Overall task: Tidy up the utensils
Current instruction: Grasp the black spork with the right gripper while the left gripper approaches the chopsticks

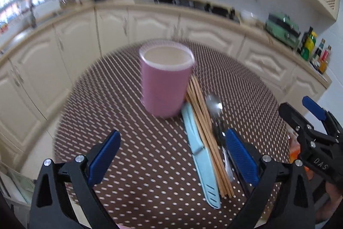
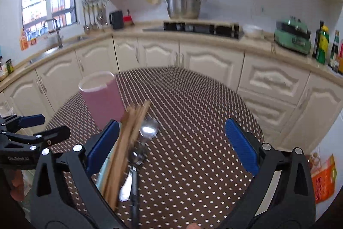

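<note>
Pink, the cup (image 1: pixel 166 81) stood upright on the dotted table (image 1: pixel 128 121), with chopsticks (image 1: pixel 205 132), knife (image 1: pixel 199 151) and spoon (image 1: pixel 213 103) lying just beside it. You held both grippers, left (image 1: pixel 171 156) and right (image 2: pixel 171 147), spread wide and empty. Best to take one utensil near its middle and lower it upright into the cup.

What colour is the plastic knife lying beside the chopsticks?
Light blue plastic knife, clearest in the left wrist view.

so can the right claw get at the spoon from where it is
Probably yes: the right claw is open, the spoon lies bare on the table between its fingers, with only the chopsticks crowding its left side.
</note>
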Demonstrator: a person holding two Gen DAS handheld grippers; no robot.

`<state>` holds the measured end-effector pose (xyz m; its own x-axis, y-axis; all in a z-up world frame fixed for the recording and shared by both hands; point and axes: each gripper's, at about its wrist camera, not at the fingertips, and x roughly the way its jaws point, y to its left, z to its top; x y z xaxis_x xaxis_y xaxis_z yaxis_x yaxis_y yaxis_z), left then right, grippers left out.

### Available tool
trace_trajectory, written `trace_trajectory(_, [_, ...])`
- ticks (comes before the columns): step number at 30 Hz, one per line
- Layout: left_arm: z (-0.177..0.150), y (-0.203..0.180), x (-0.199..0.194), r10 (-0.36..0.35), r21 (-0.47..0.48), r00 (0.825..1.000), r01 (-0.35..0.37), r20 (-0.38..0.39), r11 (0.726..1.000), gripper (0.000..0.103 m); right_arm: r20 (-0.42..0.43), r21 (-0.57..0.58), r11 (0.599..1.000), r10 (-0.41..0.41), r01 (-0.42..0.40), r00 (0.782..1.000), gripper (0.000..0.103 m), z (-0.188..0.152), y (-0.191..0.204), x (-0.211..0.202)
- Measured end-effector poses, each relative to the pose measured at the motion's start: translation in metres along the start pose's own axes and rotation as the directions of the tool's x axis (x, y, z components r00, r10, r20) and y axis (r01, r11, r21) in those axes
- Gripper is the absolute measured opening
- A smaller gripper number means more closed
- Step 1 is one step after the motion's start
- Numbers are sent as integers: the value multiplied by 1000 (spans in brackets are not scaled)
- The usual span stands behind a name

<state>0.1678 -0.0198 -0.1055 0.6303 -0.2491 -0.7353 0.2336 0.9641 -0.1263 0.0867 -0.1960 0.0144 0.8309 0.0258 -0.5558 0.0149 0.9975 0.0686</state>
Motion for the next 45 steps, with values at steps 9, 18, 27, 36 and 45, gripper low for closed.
trace_trajectory(9, [4, -25, 77, -44, -18, 975, 41, -219, 999, 79, -123, 21, 999, 38, -36, 992, 97, -19, -18, 31])
trace_trajectory(18, [-8, -28, 102, -64, -65, 956, 47, -286, 997, 45, -178, 45, 997, 70, -63, 982, 97, -27, -28, 45])
trace_trajectory(27, [-15, -4, 85, -131, -132, 949, 96, -285, 987, 26, -263, 32, 990, 143, -140, 954, 97, -30, -20, 54])
trace_trajectory(36, [-37, 25, 59, -158, -147, 950, 121, -268, 982, 19, -409, -68, 979, 146, -190, 901, 97, -33, 6, 72])
trace_trajectory(45, [-55, 52, 24, -210, -199, 946, 163, -246, 966, 23, -526, -145, 962, 123, -232, 842, 82, -42, 25, 89])
